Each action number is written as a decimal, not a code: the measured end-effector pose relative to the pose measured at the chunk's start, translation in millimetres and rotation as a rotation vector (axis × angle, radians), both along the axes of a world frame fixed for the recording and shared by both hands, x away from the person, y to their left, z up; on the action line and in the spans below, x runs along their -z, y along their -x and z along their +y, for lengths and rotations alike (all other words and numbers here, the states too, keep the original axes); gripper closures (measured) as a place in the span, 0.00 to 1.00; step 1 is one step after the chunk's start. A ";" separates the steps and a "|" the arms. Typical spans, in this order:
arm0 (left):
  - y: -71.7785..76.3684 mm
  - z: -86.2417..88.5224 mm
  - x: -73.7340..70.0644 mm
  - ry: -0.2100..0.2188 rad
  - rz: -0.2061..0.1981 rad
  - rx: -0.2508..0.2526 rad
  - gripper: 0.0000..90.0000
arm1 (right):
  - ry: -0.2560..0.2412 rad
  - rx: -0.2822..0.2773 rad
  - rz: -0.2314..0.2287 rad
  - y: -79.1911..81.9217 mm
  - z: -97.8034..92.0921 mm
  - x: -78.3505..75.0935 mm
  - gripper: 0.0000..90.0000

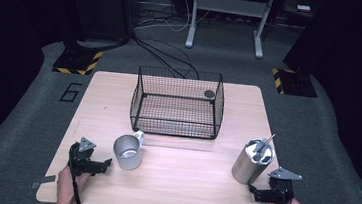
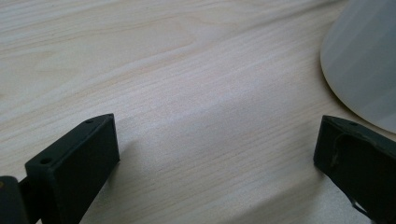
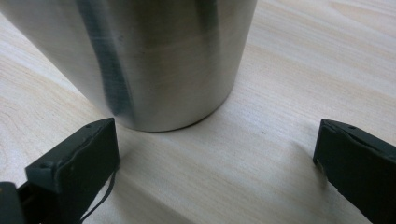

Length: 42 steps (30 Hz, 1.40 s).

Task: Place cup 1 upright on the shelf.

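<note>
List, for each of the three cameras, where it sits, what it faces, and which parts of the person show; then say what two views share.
High view: above the person's side, looking forward and down on the table, wire basket, both hands and tools.
Left gripper view: rides the left tool, low over the wood, its two black jaws apart, the mug at the edge.
Right gripper view: rides the right tool, jaws apart, facing the steel canister.
Shared: the canister appears in the high and right gripper views.

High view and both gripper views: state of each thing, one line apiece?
Wire basket: upright, a small dark disc inside.
Mug: upright, free.
Steel tumbler: upright, a utensil in it.
Left gripper: open, beside the mug.
Right gripper: open, near the tumbler's base.
</note>
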<state>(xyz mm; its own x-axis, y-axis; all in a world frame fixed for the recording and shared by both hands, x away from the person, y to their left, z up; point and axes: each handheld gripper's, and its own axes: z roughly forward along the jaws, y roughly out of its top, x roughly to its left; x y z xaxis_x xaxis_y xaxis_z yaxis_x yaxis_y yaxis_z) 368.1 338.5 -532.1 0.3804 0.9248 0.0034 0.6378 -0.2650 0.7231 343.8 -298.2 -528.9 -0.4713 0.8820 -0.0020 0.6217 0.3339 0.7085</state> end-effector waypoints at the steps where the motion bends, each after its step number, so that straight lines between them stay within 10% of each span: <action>1: 0.0 0.0 0.0 0.000 0.000 0.000 0.00 | 0.002 0.004 0.013 -0.1 0.0 -1.1 0.00; 12: 0.0 0.0 0.0 0.000 -0.001 0.000 0.00 | -0.053 0.008 0.047 8.8 -1.9 -10.4 0.00; 26: 0.0 0.0 0.1 -0.001 -0.002 -0.001 0.00 | -0.173 -0.039 -0.030 24.1 3.8 -57.1 0.00; 42: 0.0 0.0 0.1 0.000 -0.002 -0.001 0.00 | -0.139 -0.041 -0.117 8.4 19.8 -100.2 0.00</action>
<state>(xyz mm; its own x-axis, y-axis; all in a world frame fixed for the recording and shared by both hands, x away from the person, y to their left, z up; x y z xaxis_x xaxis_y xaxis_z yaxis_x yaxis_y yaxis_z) 368.1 338.5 -532.2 0.3795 0.9252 0.0046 0.6363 -0.2646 0.7246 335.4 -278.3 -428.7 -0.5103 0.8578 0.0616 0.5206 0.2511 0.8160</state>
